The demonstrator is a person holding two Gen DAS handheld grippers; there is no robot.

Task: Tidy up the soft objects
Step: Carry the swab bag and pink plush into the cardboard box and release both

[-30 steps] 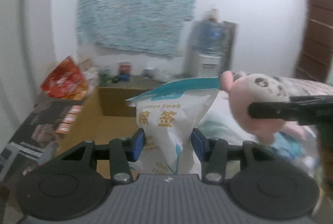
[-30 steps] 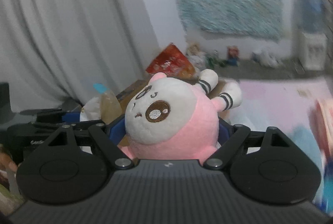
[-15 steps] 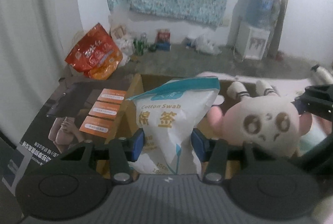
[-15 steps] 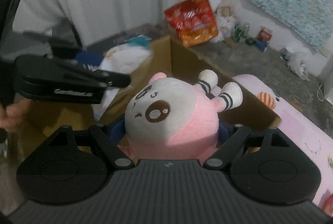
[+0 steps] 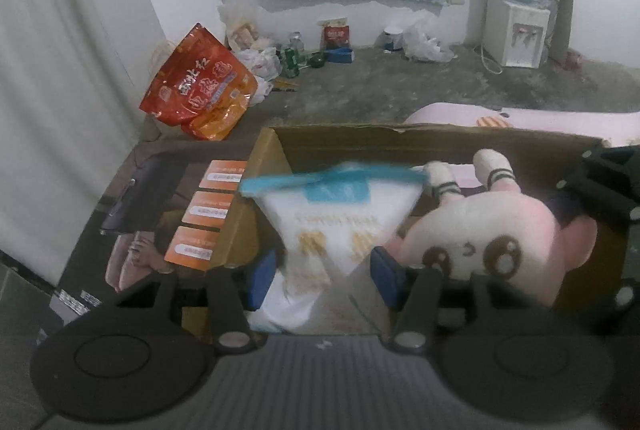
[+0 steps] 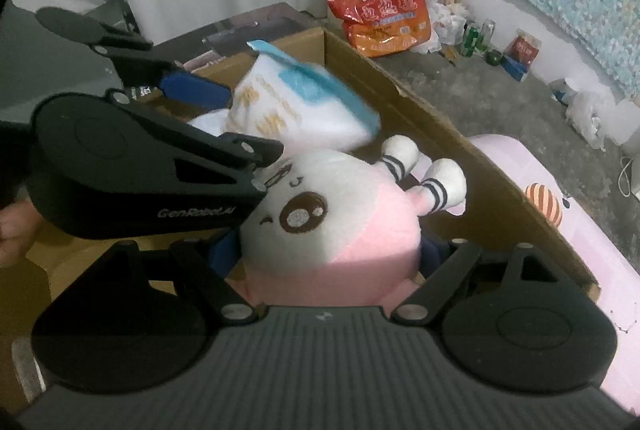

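Observation:
A white cotton swab bag (image 5: pixel 336 226) with a blue top is blurred with motion and sits loose between the spread fingers of my left gripper (image 5: pixel 322 280), inside an open cardboard box (image 5: pixel 400 138). The bag also shows in the right wrist view (image 6: pixel 296 110). My right gripper (image 6: pixel 332 258) is shut on a pink and white plush toy (image 6: pixel 340 222) and holds it inside the box (image 6: pixel 440 126), just right of the bag. The plush also shows in the left wrist view (image 5: pixel 492 242).
A red snack bag (image 5: pixel 200 90) lies on the floor behind the box. A dark printed board (image 5: pixel 132 230) lies left of the box. A pink mat (image 6: pixel 560 230) lies to its right. Bottles, clutter and a water dispenser (image 5: pixel 516 30) line the far wall.
Both grippers have come down into the box. The left jaws have widened and the cotton swab bag has tipped and slipped between them. The plush stays held in the right gripper.

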